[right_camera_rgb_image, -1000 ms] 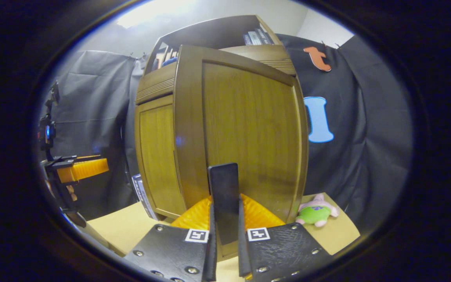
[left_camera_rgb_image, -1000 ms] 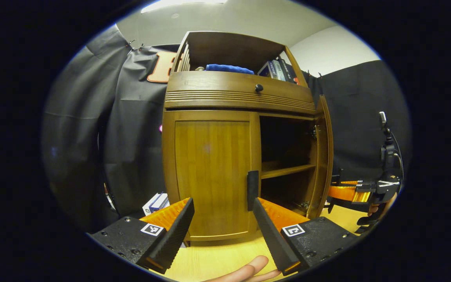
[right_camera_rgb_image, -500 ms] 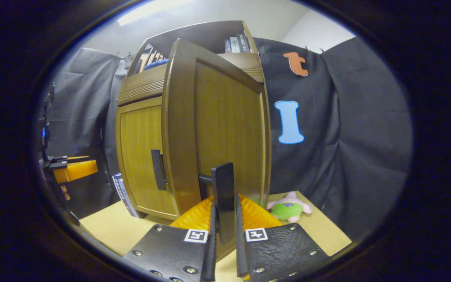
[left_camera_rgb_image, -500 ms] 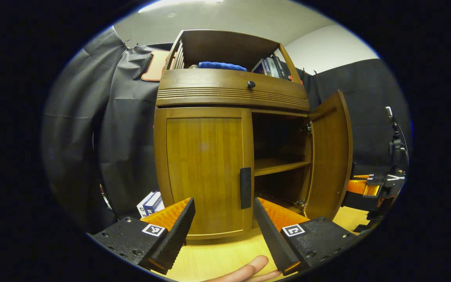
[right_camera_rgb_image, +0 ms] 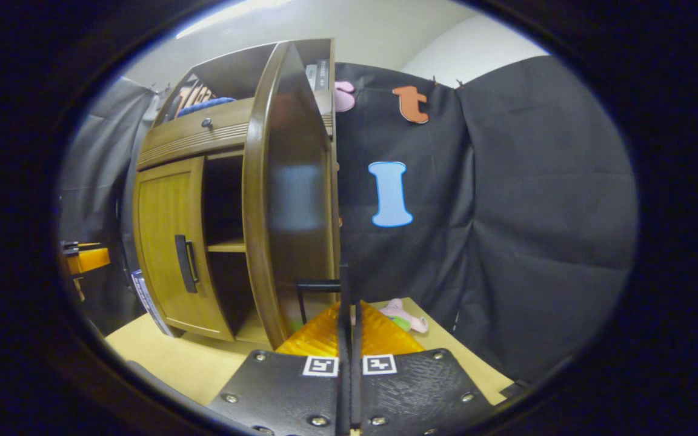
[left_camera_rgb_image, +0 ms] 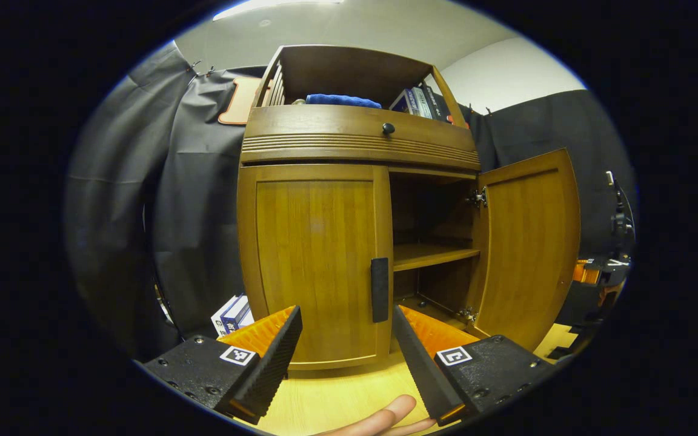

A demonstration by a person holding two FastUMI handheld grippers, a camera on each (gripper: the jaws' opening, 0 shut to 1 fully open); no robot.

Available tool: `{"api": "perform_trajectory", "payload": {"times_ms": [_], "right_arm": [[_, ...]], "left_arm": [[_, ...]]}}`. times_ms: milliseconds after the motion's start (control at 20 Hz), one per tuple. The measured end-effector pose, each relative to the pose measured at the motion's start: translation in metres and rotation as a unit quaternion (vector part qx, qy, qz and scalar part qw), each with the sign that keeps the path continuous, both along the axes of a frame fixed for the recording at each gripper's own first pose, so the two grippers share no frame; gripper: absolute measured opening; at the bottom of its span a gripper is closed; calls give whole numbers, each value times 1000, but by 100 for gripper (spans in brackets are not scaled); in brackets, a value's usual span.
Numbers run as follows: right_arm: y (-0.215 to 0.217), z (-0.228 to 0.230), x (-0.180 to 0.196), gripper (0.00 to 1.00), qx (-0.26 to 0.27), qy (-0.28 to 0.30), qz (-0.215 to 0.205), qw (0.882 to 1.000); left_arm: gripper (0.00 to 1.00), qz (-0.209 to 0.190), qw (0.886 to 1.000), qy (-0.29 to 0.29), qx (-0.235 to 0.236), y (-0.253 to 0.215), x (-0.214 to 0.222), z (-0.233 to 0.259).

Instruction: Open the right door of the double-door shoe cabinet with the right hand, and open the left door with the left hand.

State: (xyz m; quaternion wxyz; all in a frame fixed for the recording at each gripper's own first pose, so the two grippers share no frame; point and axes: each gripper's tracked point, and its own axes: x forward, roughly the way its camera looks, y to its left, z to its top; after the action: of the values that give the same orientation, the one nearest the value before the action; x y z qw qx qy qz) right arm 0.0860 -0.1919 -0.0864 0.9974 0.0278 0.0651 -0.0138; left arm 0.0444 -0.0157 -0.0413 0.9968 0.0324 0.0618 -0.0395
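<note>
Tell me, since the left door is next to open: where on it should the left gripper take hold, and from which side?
Grip the dark vertical handle at the left door's inner edge, beside the open compartment. It is a narrow upright bar standing off the panel, so come straight at the front with the left gripper's open fingers either side of it, then close and pull.

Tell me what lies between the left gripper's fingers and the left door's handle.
Nothing. In the left gripper view the open left gripper faces the closed left door; the stretch up to its handle is bare, with wooden floor below.
</note>
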Motion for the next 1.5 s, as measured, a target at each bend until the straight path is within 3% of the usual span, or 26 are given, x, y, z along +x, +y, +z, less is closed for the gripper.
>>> {"api": "perform_trajectory", "payload": {"times_ms": [150,250,500,600,650,700,750,900,1000,1100,1150,1350,1500], "right_arm": [[-15,-1,4,0,4,0,24,1000],[-24,-2,5,1,6,-2,41,999],[-47,-3,12,1,23,-11,89,996],[-52,-4,15,1,27,-12,106,994],[-53,-4,17,1,27,-12,113,993],[-53,-6,15,2,20,-12,118,993],[-52,-5,15,2,15,-12,121,992],[-47,-7,11,1,20,-3,124,992],[-58,-5,4,2,3,-9,99,995],[-61,0,-17,36,-3,-23,93,995],[-64,3,-30,37,1,-29,87,996],[-87,19,-76,44,9,-64,56,996],[-93,36,-108,71,31,-81,44,995]], "left_arm": [[96,-1,1000,2,2,-3,2,-3],[93,-2,1000,5,3,-6,4,-7],[96,-13,1000,0,-6,-22,11,-11],[93,-18,1000,0,-10,-32,16,-17],[96,-19,1000,2,-12,-37,18,-22],[93,-19,1000,6,-10,-42,21,-26],[96,-20,1000,8,-7,-47,24,-31],[89,-19,1000,13,3,-55,32,-44],[93,-18,1000,17,7,-60,35,-51],[93,-14,1000,16,7,-62,38,-53],[89,-14,1000,14,4,-63,40,-54],[93,7,1000,8,-3,-58,52,-57],[93,23,1000,10,-6,-51,63,-60]]}}
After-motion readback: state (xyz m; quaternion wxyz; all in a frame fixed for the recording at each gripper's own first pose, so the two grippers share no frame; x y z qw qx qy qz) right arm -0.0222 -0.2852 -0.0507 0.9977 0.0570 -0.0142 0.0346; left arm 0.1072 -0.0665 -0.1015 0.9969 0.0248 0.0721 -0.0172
